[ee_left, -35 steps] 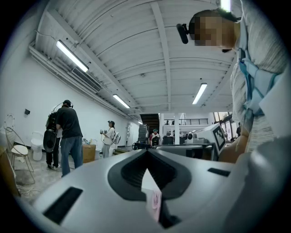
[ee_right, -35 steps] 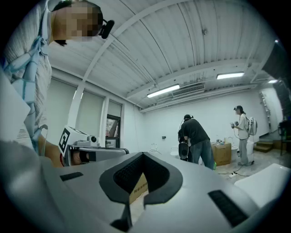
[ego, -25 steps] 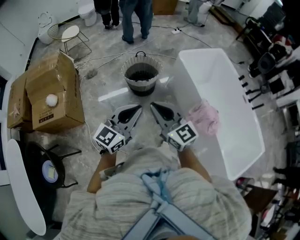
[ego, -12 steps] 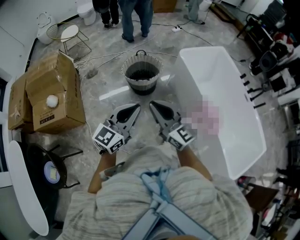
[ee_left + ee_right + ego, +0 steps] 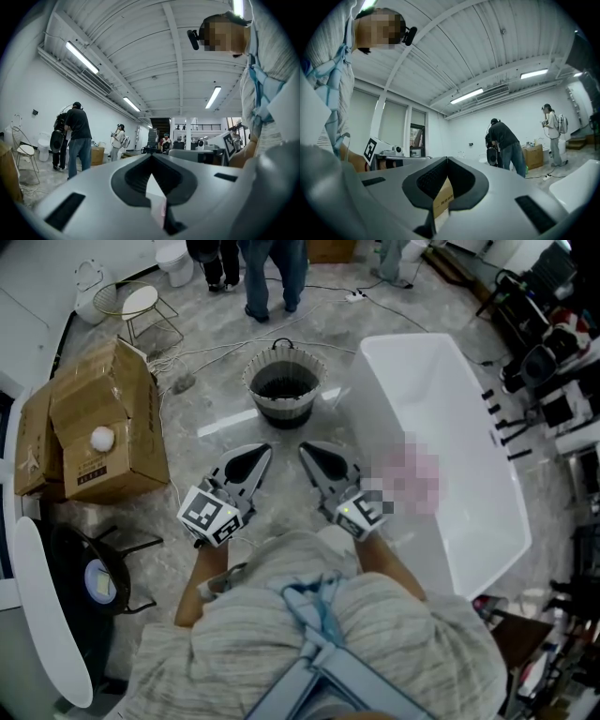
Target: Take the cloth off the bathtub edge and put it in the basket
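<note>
Honestly, the main risk is a shove instead of a grab: the left hand-held gripper [image 5: 261, 454] and the right hand-held gripper [image 5: 309, 452] are both pressed together and empty, so reaching in like that could nudge the cloth [image 5: 410, 480] off the bathtub [image 5: 441, 418] rim, into the tub or onto the floor [image 5: 216, 427]. It sits bunched on the near rim at about 3 o'clock from the right one, pink, soft-looking and blurred; being limp, it could trail over the basket [image 5: 281, 414] at 12 o'clock.
</note>
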The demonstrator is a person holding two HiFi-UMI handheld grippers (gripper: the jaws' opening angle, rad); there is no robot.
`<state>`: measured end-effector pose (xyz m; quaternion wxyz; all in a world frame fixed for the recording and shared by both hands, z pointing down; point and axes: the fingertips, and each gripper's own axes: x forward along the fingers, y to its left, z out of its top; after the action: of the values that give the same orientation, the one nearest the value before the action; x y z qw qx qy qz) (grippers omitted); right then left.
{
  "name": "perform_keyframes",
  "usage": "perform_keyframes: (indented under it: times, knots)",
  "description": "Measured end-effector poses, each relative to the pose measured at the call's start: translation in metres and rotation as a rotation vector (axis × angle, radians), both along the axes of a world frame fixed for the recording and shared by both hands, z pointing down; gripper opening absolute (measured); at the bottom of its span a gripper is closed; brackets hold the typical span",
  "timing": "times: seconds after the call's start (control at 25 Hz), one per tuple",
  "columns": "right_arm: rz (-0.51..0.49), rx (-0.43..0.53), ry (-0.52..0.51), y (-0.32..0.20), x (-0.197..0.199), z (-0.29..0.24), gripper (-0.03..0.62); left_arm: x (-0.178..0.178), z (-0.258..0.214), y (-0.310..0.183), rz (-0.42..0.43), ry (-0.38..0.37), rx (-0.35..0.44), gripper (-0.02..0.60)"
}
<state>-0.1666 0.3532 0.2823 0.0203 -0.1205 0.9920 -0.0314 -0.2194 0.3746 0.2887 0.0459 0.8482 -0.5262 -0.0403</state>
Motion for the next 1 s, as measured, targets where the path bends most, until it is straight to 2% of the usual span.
perform_keyframes:
  times: [0.32,0.68,1.0]
  knots:
    - [0.004,0.009,0.028,-0.046,0.040,0.003,0.003,0.043,0.006,-0.041,0.013,0.013,-0.023,0.003]
    - [0.007,0.034,0.070,-0.125,0.112,0.001,0.003,0.129,0.004,-0.131,0.056,0.010,-0.038,0.003]
    - [-0.011,0.054,0.041,-0.208,0.188,-0.016,0.003,0.209,-0.004,-0.212,0.052,-0.001,-0.029,0.003]
